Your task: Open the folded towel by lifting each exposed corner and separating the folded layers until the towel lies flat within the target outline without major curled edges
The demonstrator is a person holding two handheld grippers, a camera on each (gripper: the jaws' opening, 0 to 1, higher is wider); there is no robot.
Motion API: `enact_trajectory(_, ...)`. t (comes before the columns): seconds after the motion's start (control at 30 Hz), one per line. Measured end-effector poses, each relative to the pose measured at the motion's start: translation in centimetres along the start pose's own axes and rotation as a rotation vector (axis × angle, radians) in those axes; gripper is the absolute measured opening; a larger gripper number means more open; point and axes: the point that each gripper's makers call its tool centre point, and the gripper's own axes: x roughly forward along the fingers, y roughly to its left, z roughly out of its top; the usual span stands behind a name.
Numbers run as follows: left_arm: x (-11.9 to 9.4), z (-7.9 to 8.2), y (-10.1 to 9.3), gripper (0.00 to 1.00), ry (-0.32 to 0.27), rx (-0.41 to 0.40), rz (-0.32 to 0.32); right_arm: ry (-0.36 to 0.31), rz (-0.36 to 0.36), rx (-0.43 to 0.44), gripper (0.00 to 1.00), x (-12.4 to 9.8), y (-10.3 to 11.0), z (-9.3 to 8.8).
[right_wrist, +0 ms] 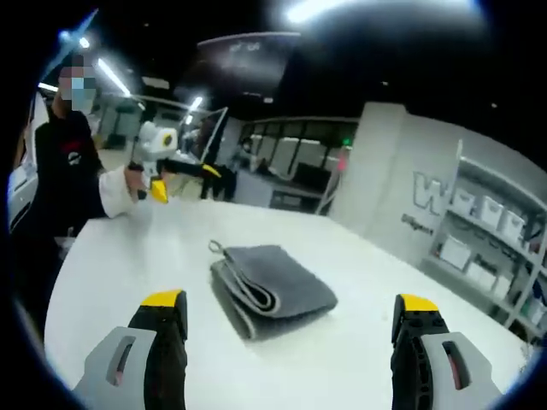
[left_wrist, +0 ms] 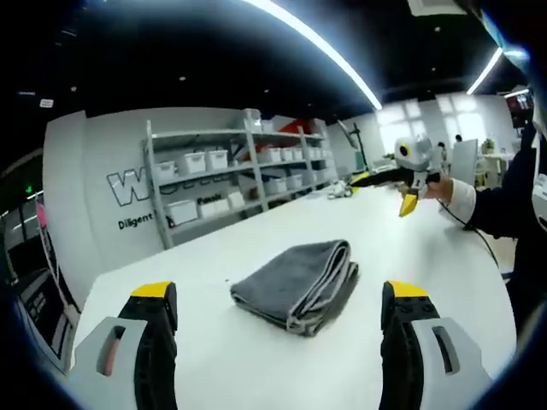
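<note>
A grey towel (left_wrist: 299, 282) lies folded in several layers on the white table (left_wrist: 256, 376). My left gripper (left_wrist: 279, 292) is open, its yellow-tipped jaws wide apart, short of the towel and above the table. From the opposite side, my right gripper (right_wrist: 289, 301) is also open and short of the towel (right_wrist: 269, 286), whose layered edge and small hanging loop face it. Nothing sits between either pair of jaws. Beyond the towel each view shows the other gripper held in a hand: the right gripper (left_wrist: 382, 192) and the left gripper (right_wrist: 184, 181).
The person's dark sleeve (left_wrist: 504, 205) and body (right_wrist: 60, 171) stand at the table's edge. Metal shelves with white bins (left_wrist: 231, 171) line the wall behind the table (right_wrist: 128, 256). The round table edge curves close on both sides.
</note>
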Motion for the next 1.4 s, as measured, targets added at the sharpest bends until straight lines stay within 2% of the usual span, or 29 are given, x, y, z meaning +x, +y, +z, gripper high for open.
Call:
enact_trajectory(0.1, 0.7, -0.6, -0.4, 1.00, 0.041, 0.030, -0.034, 0.003, 0.013, -0.013, 0.99, 0.5, -0.1, -0.1)
enact_trajectory(0.2, 1.3, -0.5, -0.2, 1.00, 0.036, 0.047, -0.045, -0.004, 0.039, -0.055, 0.99, 1.1, 0.0, -0.2)
enact_trajectory(0.33, 2.2, -0.6, 0.3, 1.00, 0.009, -0.023, -0.067, -0.012, 0.059, -0.062, 0.99, 2.0, -0.2, -0.8)
enact_trajectory(0.43, 2.7, -1.0, 0.8, 1.00, 0.006, -0.044, -0.063, -0.004, 0.059, -0.057, 0.99, 2.7, -0.6, -1.3)
enact_trajectory(0.6, 3.3, -2.7, 1.6, 1.00, 0.056, -0.038, -0.033, -0.013, 0.074, -0.041, 0.97, 3.5, -0.9, -1.7)
enact_trajectory(0.7, 3.5, -2.9, 1.8, 0.99, 0.042, -0.040, -0.027, -0.020, 0.080, -0.060, 0.94, 3.9, -0.8, -1.9)
enact_trajectory(0.8, 3.6, -2.6, 2.0, 0.98, -0.013, -0.030, -0.015, -0.037, 0.080, -0.073, 0.92, 4.2, -0.9, -2.2)
enact_trajectory(0.9, 3.5, -2.4, 2.4, 0.97, -0.045, -0.056, -0.005, -0.042, 0.066, -0.065, 0.91, 4.6, -1.2, -2.8)
enact_trajectory(1.0, 3.3, -2.5, 2.8, 0.99, -0.049, -0.057, 0.014, -0.052, 0.046, -0.076, 0.89, 4.8, -1.4, -3.4)
enact_trajectory(1.23, 3.1, -3.1, 3.1, 0.99, -0.052, -0.035, 0.063, 0.008, -0.071, -0.190, 0.92, 5.3, -2.9, -5.3)
enact_trajectory(1.4, 3.2, -3.3, 3.0, 0.99, -0.052, -0.027, 0.078, 0.006, -0.123, -0.246, 0.92, 5.3, -3.5, -5.1)
